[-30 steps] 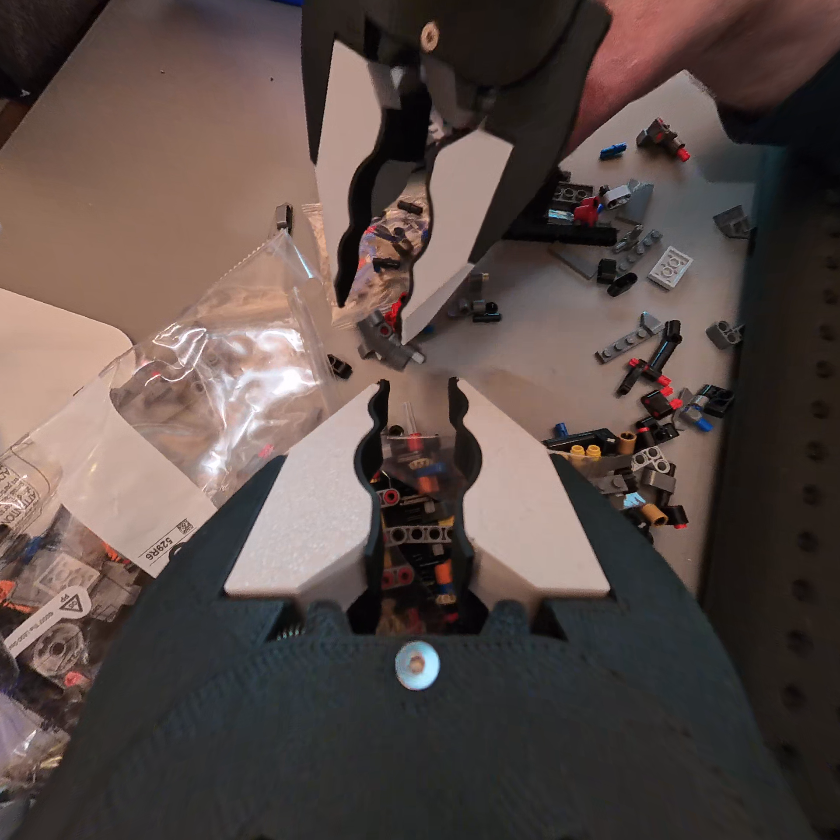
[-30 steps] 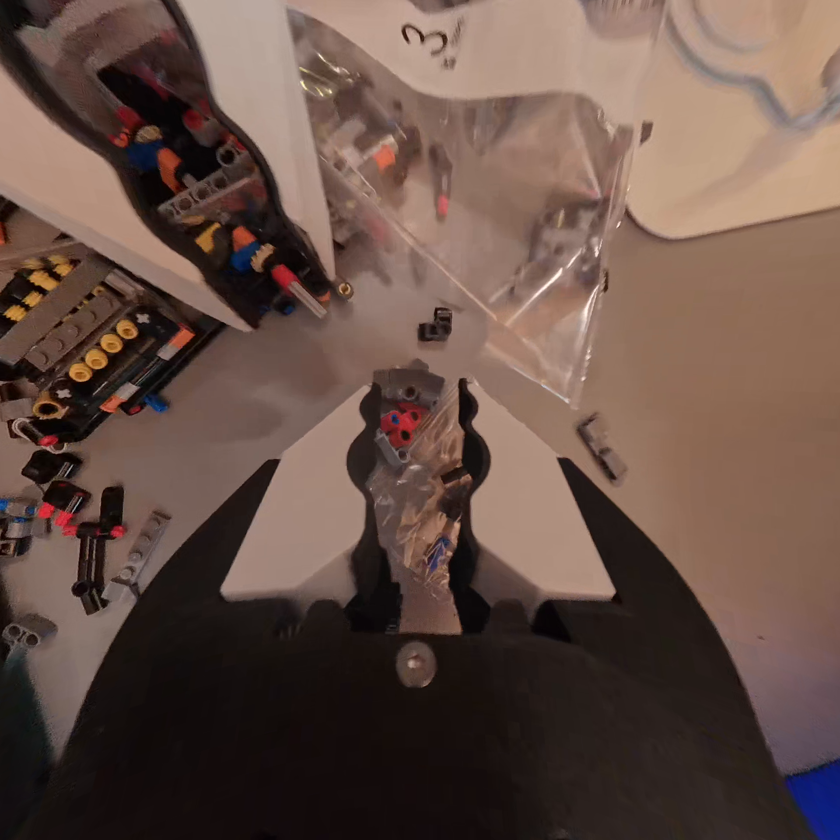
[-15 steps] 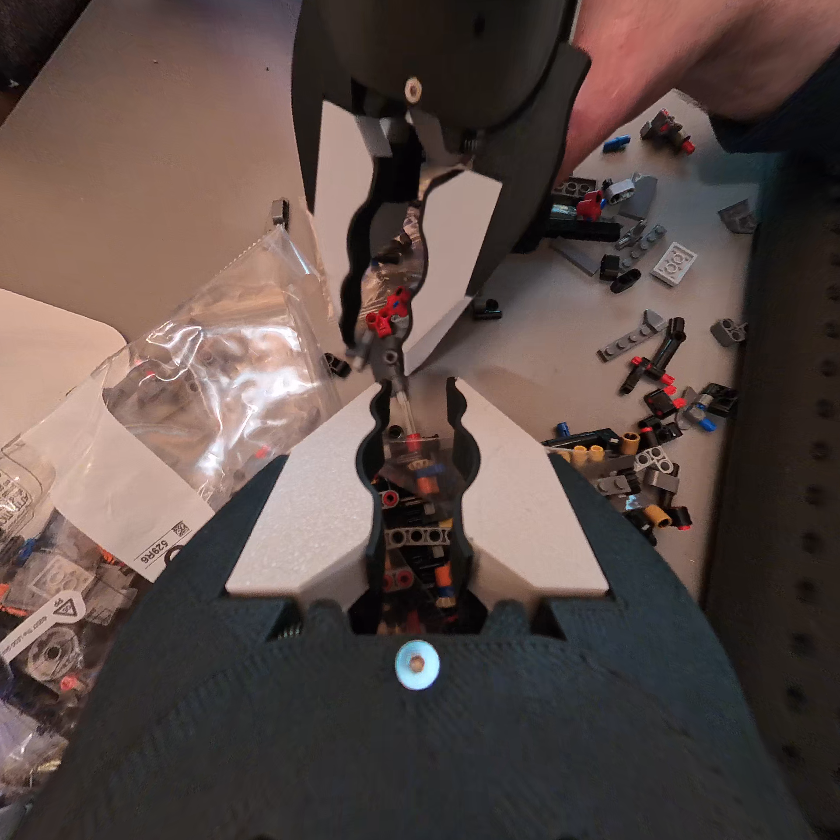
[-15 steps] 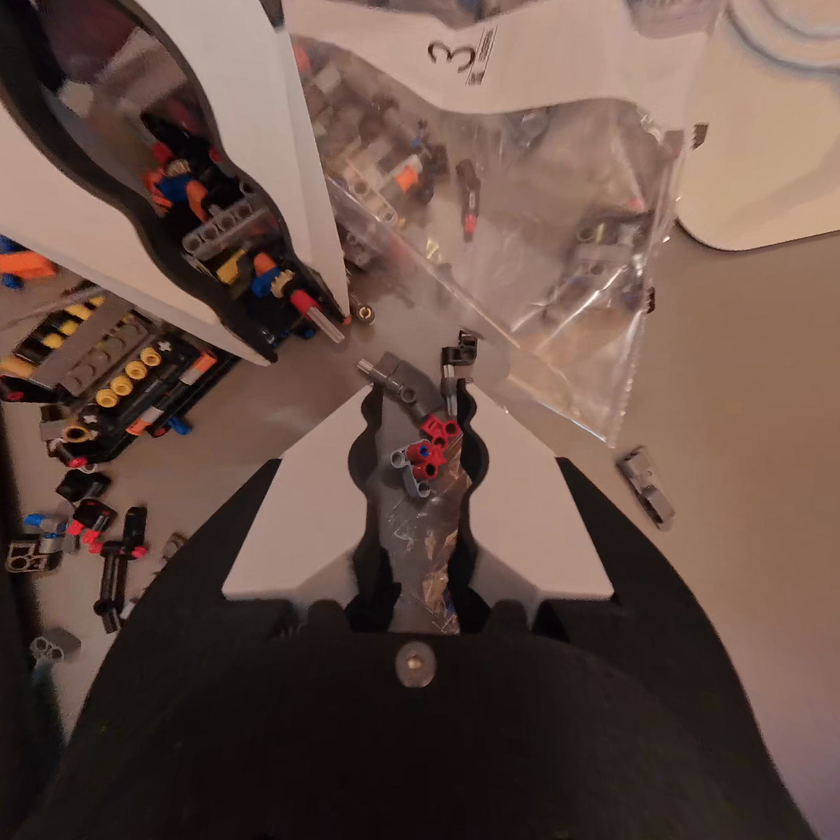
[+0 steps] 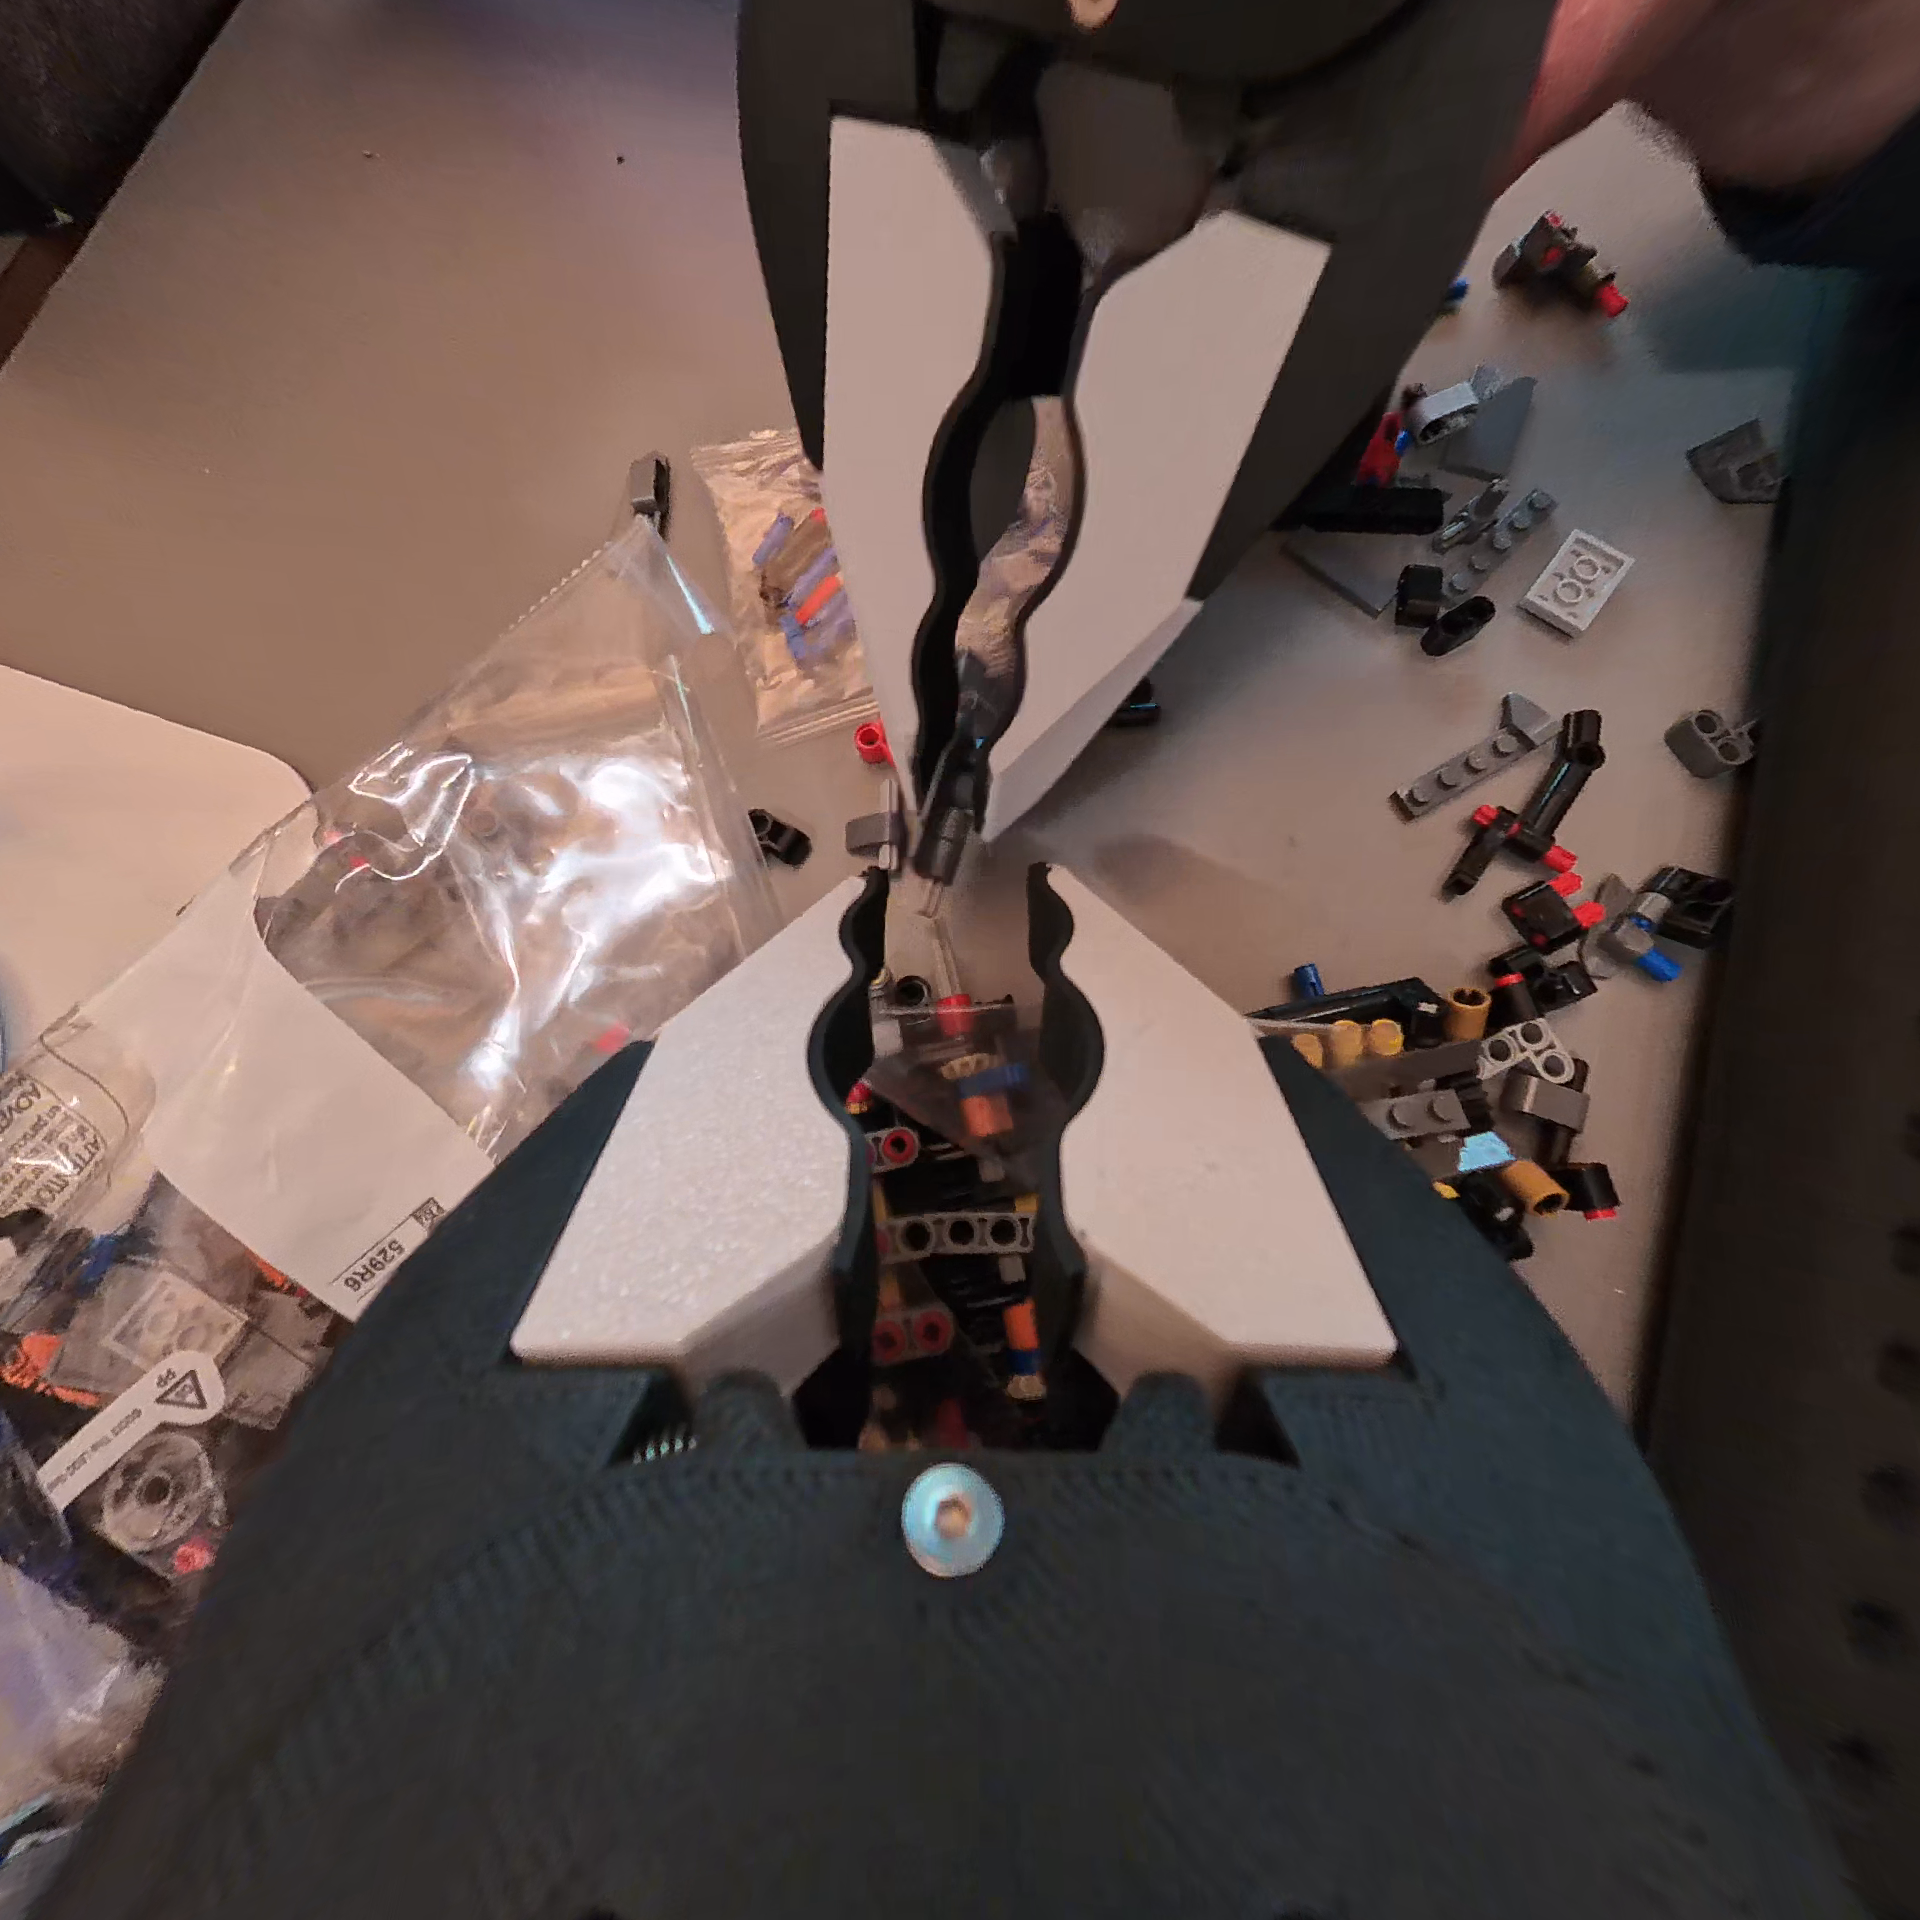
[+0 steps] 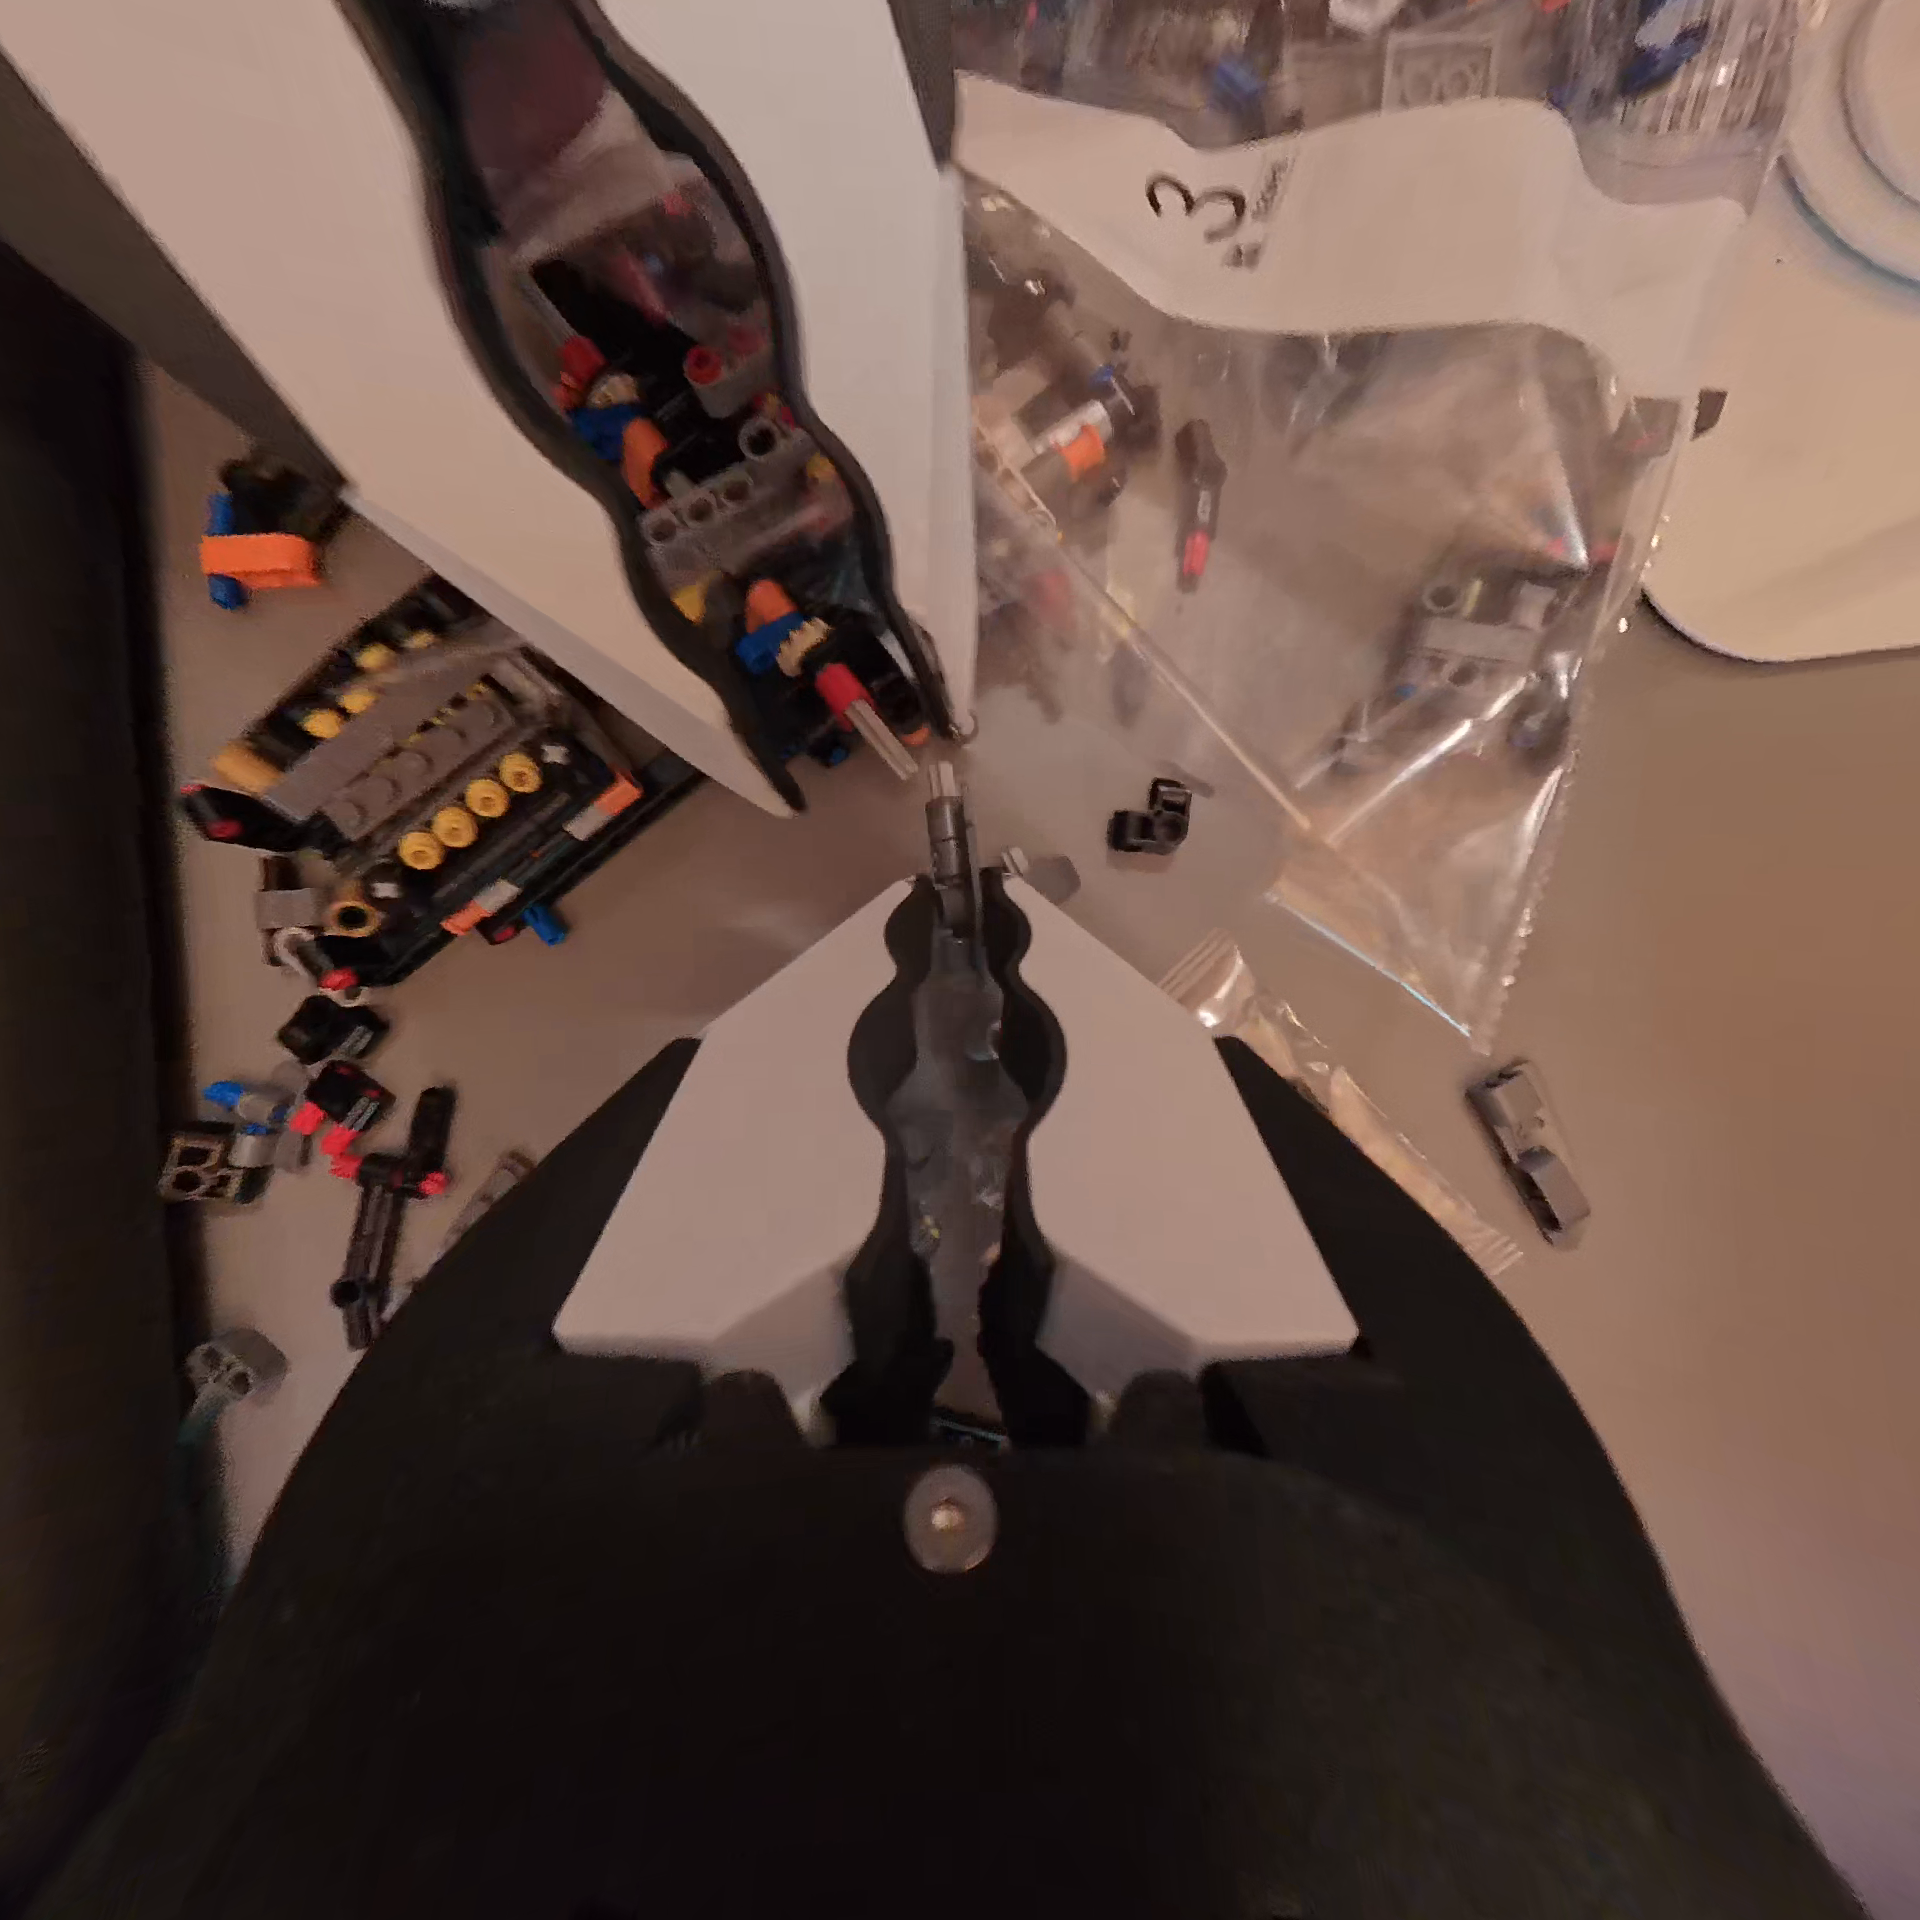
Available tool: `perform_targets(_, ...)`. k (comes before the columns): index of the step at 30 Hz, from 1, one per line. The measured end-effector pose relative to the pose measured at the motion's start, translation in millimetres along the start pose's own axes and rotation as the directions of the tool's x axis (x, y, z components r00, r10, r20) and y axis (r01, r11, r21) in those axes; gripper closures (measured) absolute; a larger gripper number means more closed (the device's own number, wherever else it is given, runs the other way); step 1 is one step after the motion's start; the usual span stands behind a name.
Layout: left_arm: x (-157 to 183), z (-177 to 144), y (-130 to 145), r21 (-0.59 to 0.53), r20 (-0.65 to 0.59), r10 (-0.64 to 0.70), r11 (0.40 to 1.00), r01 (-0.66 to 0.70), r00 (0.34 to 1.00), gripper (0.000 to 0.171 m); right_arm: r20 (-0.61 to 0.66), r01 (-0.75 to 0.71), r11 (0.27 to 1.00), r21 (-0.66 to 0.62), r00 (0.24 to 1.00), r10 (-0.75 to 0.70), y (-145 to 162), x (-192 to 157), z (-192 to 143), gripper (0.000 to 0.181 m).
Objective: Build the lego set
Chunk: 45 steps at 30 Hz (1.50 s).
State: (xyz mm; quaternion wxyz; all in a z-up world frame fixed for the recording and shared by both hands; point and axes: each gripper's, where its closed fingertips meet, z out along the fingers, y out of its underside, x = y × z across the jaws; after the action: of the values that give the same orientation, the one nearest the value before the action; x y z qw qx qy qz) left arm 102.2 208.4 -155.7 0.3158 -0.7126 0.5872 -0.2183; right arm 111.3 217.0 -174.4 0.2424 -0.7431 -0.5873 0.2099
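My right gripper (image 6: pixel 954 883) is clenched on a dark grey connector piece (image 6: pixel 948 826) poking past its tips at frame centre; a crumpled clear film fills the gap behind, its contents too blurred to name. My left gripper (image 5: pixel 956 883) grips a small clear bag of parts (image 5: pixel 961 1174), whose lower end is hidden inside the black housing. A big glossy bag (image 5: pixel 499 862) lies at left, loose studded bricks (image 5: pixel 1496 1081) at right on the matte tan table (image 5: pixel 312 312). A hand (image 5: pixel 1704 83) is cut off upper right.
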Motion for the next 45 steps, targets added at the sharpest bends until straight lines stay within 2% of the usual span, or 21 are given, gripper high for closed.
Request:
perform_targets(7, 3, 4, -2, 0.003, -0.008, 0.003, 1.0, -0.003, 1.0, 0.148, 0.001, 0.102, 0.992, 0.071, 0.995, -0.102, -17, -15, -15, 0.175)
perform_targets(11, 7, 3, -4, 0.019, -0.029, 0.017, 1.0, -0.017, 0.999, 0.165, -0.013, 0.135, 0.988, 0.082, 0.991, -0.134, -20, -18, -18, 0.175)
perform_targets(23, 17, -13, -22, 0.135, -0.099, 0.015, 0.991, -0.001, 0.995, 0.167, 0.006, 0.157, 0.974, 0.164, 0.987, -0.16, -28, -25, -37, 0.175)
perform_targets(29, 21, -14, -22, 0.126, -0.118, 0.011, 0.992, 0.004, 0.993, 0.167, 0.015, 0.173, 0.972, 0.161, 0.984, -0.177, -23, -28, -41, 0.175)
perform_targets(31, 5, -20, -14, 0.095, -0.044, -0.005, 0.995, 0.009, 0.999, 0.167, -0.013, 0.165, 0.978, 0.128, 0.986, -0.165, -16, -20, -44, 0.175)
perform_targets(32, -3, -27, -12, 0.116, -0.028, -0.025, 0.993, 0.028, 0.999, 0.167, -0.056, 0.152, 0.986, 0.067, 0.987, -0.148, -3, -9, -45, 0.176)
perform_targets(33, -4, -36, -18, 0.176, -0.066, -0.057, 0.982, 0.068, 0.996, 0.167, -0.074, 0.128, 0.991, 0.049, 0.989, -0.124, 8, -1, -48, 0.176)
perform_targets(34, 0, -41, -26, 0.225, -0.11, -0.073, 0.97, 0.096, 0.991, 0.167, -0.047, 0.098, 0.989, 0.107, 0.995, -0.093, 6, -1, -53, 0.176)
perform_targets(35, 4, -39, -29, 0.228, -0.13, -0.061, 0.97, 0.09, 0.99, 0.167, -0.027, 0.077, 0.982, 0.17, 0.997, -0.074, -3, -2, -60, 0.176)
perform_targets(37, 13, -20, -24, 0.155, -0.111, -0.008, 0.988, 0.025, 0.994, 0.167, -0.057, 0.089, 0.979, 0.183, 0.995, -0.08, -10, -1, -66, 0.176)
perform_targets(41, 20, 4, -13, 0.068, -0.1, 0.033, 0.997, -0.026, 0.995, 0.167, -0.048, 0.085, 0.991, 0.108, 0.996, -0.08, 3, -2, -54, 0.175)
perform_targets(43, 20, 5, -13, 0.071, -0.109, 0.025, 0.997, -0.017, 0.994, 0.166, -0.031, 0.082, 0.991, 0.106, 0.996, -0.079, 4, -3, -51, 0.176)
perform_targets(45, 19, 5, -16, 0.085, -0.106, 0.007, 0.996, 0.003, 0.994, 0.153, -0.029, 0.087, 0.991, 0.106, 0.996, -0.084, 4, -4, -52, 0.176)
